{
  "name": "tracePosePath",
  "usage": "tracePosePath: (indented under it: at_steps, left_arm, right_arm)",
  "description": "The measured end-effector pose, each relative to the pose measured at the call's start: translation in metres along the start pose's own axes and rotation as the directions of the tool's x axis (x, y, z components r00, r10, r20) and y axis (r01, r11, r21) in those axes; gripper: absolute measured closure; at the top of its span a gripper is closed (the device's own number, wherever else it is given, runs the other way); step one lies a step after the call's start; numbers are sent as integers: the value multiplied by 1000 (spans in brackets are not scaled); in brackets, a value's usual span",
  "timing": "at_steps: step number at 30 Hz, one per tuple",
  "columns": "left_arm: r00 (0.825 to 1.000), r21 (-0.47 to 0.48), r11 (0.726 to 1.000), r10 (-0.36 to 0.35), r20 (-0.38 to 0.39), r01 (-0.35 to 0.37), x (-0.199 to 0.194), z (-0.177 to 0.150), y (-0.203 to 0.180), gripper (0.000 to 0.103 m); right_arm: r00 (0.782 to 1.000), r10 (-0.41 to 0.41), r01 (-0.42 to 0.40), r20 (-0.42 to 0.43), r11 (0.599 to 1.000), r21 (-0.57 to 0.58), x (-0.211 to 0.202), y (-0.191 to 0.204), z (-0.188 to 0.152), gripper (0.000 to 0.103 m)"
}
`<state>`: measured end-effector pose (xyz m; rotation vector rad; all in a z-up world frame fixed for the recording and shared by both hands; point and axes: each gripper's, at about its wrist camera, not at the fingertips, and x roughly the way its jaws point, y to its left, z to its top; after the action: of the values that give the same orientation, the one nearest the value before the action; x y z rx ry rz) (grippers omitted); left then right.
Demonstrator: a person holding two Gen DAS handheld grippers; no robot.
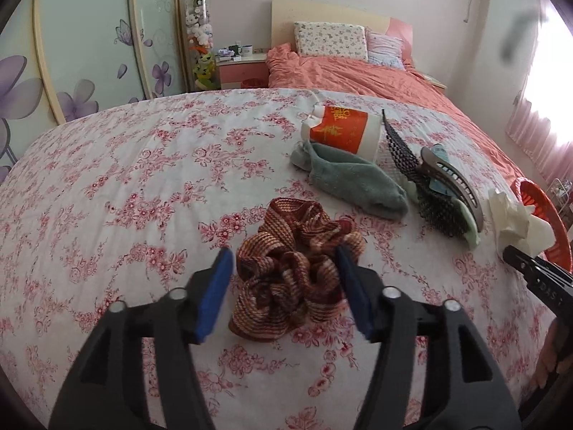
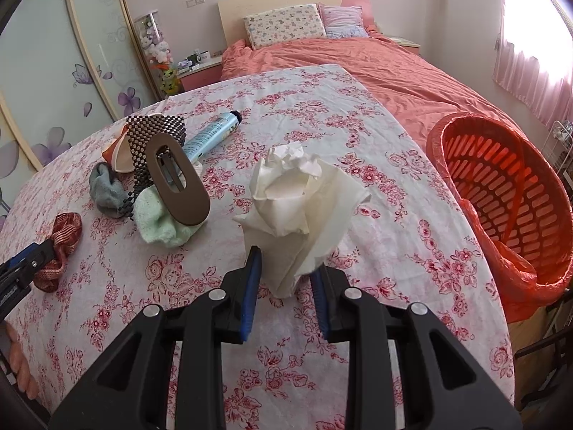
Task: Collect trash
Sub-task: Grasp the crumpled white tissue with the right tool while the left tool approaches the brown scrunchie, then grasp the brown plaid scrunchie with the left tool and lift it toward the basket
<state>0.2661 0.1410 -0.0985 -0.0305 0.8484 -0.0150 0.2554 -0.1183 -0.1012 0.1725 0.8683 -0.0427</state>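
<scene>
While right claw pinches crumpled tissue, orange basket holds only its liner, left claw agape around scrunchie.

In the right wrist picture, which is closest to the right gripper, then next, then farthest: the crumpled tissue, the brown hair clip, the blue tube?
From the right gripper:
1. Crumpled tissue, just ahead, its tail between the jaws.
2. Brown hair clip, ahead to the left, on the green cloth.
3. Blue tube, farther back, left.
</scene>
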Motion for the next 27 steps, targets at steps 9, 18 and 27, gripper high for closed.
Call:
tracePosePath:
  at_steps: [9,18,27]
  left_arm:
    - [998,-15,1000,25,-60,-26,24,-2,-7,36]
    - [997,-7,999,43,-69,-44,28,-1,-9,34]
    - [996,-7,999,47,-72,-48,29,0,-9,32]
  right_arm:
    - [1000,15,-15,-1,1000,-3,3,-2,3,69]
    - [1000,-3,2,-14,997,-79,12,12,10,57]
    - [999,-49,48,-9,997,-58,23,9,24,61]
